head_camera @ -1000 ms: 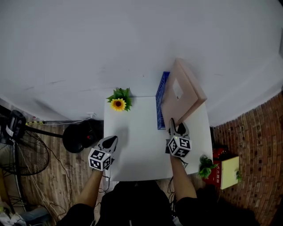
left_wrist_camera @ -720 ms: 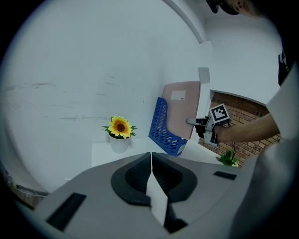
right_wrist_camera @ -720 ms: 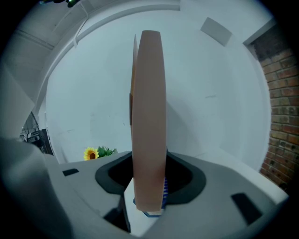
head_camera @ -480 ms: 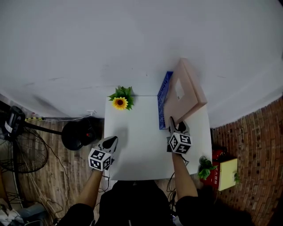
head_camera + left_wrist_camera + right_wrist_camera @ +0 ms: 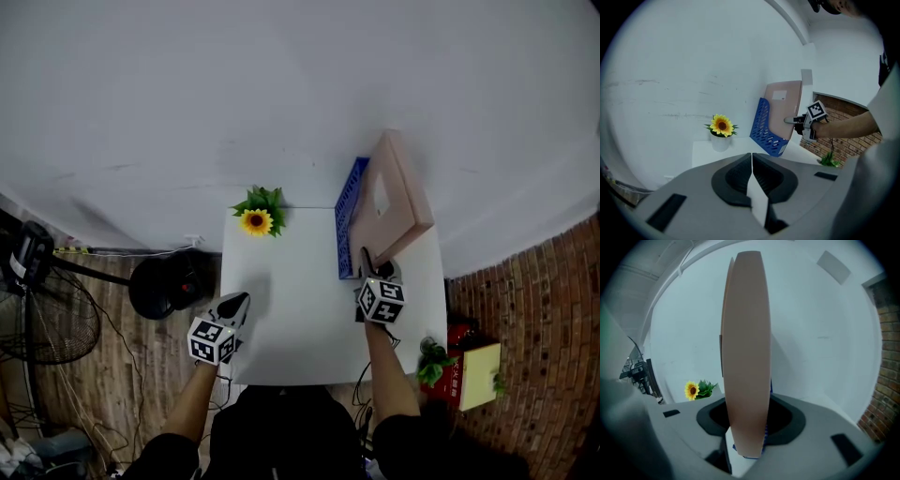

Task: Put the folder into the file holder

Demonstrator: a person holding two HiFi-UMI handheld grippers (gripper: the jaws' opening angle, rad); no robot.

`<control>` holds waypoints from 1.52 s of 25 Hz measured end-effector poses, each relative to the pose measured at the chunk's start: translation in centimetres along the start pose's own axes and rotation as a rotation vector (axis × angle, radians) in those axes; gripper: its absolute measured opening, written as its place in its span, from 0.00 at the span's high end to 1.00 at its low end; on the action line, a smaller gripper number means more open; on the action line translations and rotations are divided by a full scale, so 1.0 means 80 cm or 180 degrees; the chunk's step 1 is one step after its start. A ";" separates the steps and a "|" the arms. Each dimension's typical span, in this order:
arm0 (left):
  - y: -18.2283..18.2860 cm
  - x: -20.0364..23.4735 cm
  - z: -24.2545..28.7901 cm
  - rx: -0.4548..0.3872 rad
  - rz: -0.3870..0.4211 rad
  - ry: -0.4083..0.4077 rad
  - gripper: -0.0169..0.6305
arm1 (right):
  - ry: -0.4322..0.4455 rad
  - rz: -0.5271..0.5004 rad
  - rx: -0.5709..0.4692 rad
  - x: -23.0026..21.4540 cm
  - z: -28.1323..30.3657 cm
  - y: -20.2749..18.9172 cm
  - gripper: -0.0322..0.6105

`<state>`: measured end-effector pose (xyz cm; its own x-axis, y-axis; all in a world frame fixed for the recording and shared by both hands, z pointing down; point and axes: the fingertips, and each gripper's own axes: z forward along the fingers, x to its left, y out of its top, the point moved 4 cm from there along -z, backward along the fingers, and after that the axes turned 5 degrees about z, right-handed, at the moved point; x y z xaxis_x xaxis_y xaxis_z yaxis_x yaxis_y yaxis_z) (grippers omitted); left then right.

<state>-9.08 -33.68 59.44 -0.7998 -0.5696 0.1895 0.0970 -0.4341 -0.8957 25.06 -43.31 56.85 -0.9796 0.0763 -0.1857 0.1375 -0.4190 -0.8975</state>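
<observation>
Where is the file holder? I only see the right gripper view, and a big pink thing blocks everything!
Observer: The left gripper view shows the blue file holder on the table, with the pink folder right against it.
Operator: Am I holding it okay?
Observer: In the head view your right tongs are closing on the folder's near corner, with the folder between them.
Operator: What about my other hand?
Observer: The left tongs are shut and empty, over the table's left side.
</observation>
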 end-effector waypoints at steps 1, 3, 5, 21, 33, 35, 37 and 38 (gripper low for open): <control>-0.001 0.000 0.000 0.0005 -0.0004 0.0005 0.93 | -0.0019 -0.0006 -0.0058 0.000 -0.002 0.000 0.67; -0.003 0.001 -0.002 0.0011 -0.0012 0.0014 0.93 | -0.0042 -0.0018 -0.0179 0.000 -0.008 0.002 0.69; -0.004 0.002 -0.003 0.0016 -0.0016 0.0028 0.93 | -0.0035 -0.0040 -0.0283 0.003 -0.012 0.005 0.69; -0.009 0.010 -0.014 0.0058 -0.0065 0.0155 0.94 | -0.0084 -0.0167 -0.0439 0.009 0.010 -0.006 0.68; -0.018 0.019 -0.023 0.0097 -0.0125 0.0230 0.93 | -0.0065 -0.0140 -0.0192 0.007 0.029 -0.045 0.66; -0.019 0.021 -0.025 0.0094 -0.0136 0.0240 0.93 | -0.0066 -0.0133 -0.0129 0.006 0.032 -0.050 0.66; -0.020 0.022 -0.026 0.0091 -0.0145 0.0247 0.93 | -0.0075 -0.0132 -0.0055 0.005 0.035 -0.056 0.65; -0.021 0.023 -0.026 0.0089 -0.0149 0.0247 0.93 | -0.0081 -0.0131 -0.0026 0.005 0.036 -0.058 0.65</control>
<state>-11.93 -32.55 60.44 -0.8473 -0.4929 0.1980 0.0741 -0.4788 -0.8748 23.62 -43.92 62.12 -0.9879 0.0704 -0.1383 0.0980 -0.4085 -0.9075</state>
